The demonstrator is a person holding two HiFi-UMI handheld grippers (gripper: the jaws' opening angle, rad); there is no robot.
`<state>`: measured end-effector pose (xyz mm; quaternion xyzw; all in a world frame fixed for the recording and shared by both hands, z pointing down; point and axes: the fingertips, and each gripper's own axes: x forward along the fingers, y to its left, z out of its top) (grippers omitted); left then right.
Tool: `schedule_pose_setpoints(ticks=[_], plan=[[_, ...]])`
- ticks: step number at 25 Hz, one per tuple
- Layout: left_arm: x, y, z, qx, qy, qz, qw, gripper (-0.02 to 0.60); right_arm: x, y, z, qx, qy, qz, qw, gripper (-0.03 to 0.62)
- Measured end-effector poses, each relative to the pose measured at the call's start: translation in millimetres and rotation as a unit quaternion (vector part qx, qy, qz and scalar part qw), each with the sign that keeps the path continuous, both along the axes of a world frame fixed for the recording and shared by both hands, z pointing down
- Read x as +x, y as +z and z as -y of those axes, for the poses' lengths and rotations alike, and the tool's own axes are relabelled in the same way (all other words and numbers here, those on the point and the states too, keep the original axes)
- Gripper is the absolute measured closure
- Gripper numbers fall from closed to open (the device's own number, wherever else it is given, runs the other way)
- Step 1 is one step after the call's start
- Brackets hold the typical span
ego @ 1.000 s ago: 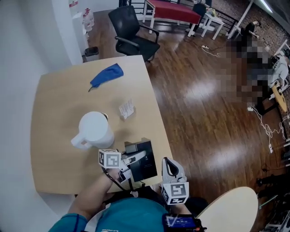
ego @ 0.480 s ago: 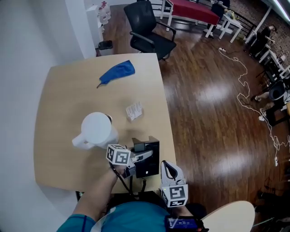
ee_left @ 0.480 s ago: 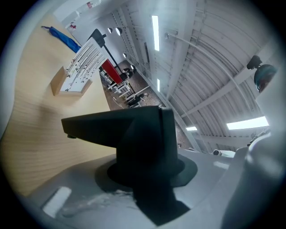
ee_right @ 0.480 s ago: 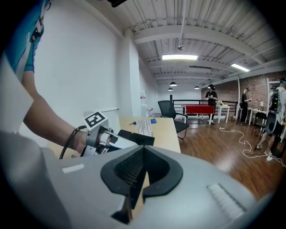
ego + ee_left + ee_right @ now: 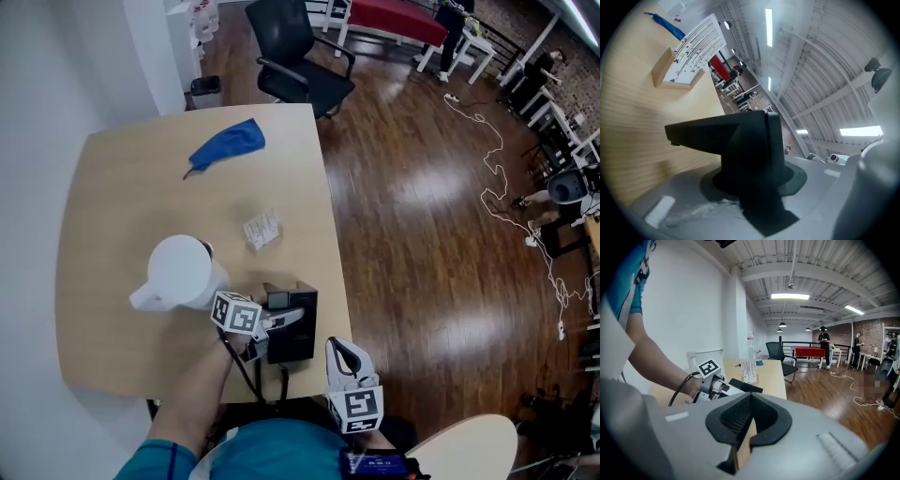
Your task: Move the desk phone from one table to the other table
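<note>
The black desk phone (image 5: 298, 330) sits at the near right edge of the wooden table (image 5: 103, 197). My left gripper (image 5: 278, 323), with its marker cube beside the white pitcher, reaches in from the left and is shut on the phone's body. In the left gripper view the phone (image 5: 740, 138) fills the space between the jaws, a little above the tabletop. My right gripper (image 5: 342, 350) hangs off the table's near edge, just right of the phone, shut with nothing in it. From the right gripper view the left gripper (image 5: 735, 387) and the phone (image 5: 749, 387) lie straight ahead.
A white pitcher (image 5: 180, 272) stands left of the phone. A small card stand (image 5: 262, 229) and a blue cloth (image 5: 225, 147) lie farther back. A black office chair (image 5: 300, 56) is behind the table. A second pale table top (image 5: 469, 450) shows at the bottom right across wooden floor.
The head view has shifted a little. My left gripper stays on the phone at the table's near edge, and my right gripper stays low beside it.
</note>
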<state>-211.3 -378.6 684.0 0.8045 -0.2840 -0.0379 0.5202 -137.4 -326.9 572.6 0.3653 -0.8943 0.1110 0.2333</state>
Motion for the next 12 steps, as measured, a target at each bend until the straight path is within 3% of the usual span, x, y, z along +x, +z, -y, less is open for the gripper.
schedule_pose_setpoints(ticks=[7, 12], plan=[[-0.6, 5.8, 2.1, -0.012, 0.007, -0.03, 0.9995, 0.405, 3.0, 5.4, 0.3, 0.0, 0.004, 0.002, 1.0, 0.602], [-4.5, 9.9, 0.5, -0.014, 0.007, -0.021, 0.9997, 0.39, -4.4, 1.4, -6.6, -0.008, 0.002, 0.011, 1.0, 0.602]])
